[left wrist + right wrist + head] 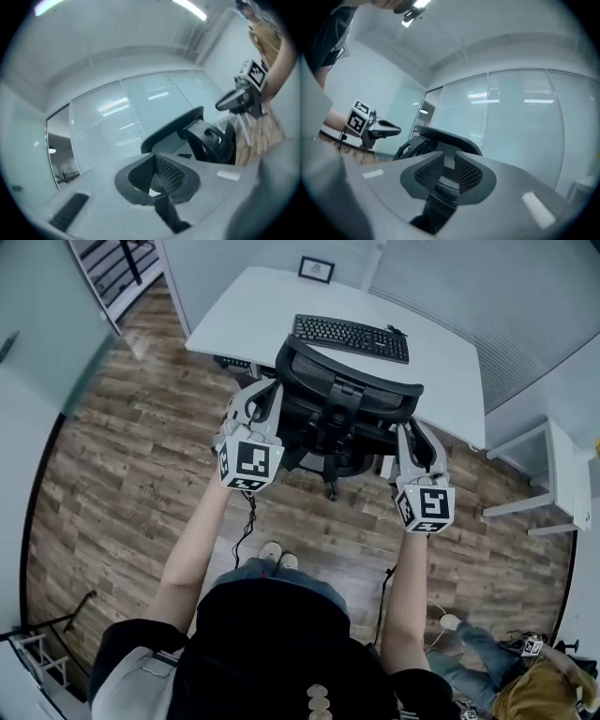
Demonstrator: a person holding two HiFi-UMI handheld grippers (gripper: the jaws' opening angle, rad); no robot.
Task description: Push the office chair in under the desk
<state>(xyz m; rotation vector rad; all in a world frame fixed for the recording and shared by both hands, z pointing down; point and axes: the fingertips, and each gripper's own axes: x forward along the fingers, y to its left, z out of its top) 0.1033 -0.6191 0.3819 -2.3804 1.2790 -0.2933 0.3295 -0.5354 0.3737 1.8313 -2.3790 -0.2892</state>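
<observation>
Left gripper (154, 159): my jaws were together, empty. Right gripper (449, 158): jaws slightly apart, nothing clamped. Chair (342, 404) sat mid-frame at desk's (248, 315) near edge, seat mostly hidden by backrest.

Chair (349, 390) black mesh (matt); floor (122, 484) wood

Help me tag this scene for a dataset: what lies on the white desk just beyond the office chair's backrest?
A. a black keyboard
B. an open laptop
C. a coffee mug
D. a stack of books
A: in the head view a black keyboard lies flat on the white desk, just past the backrest of the office chair.
</observation>
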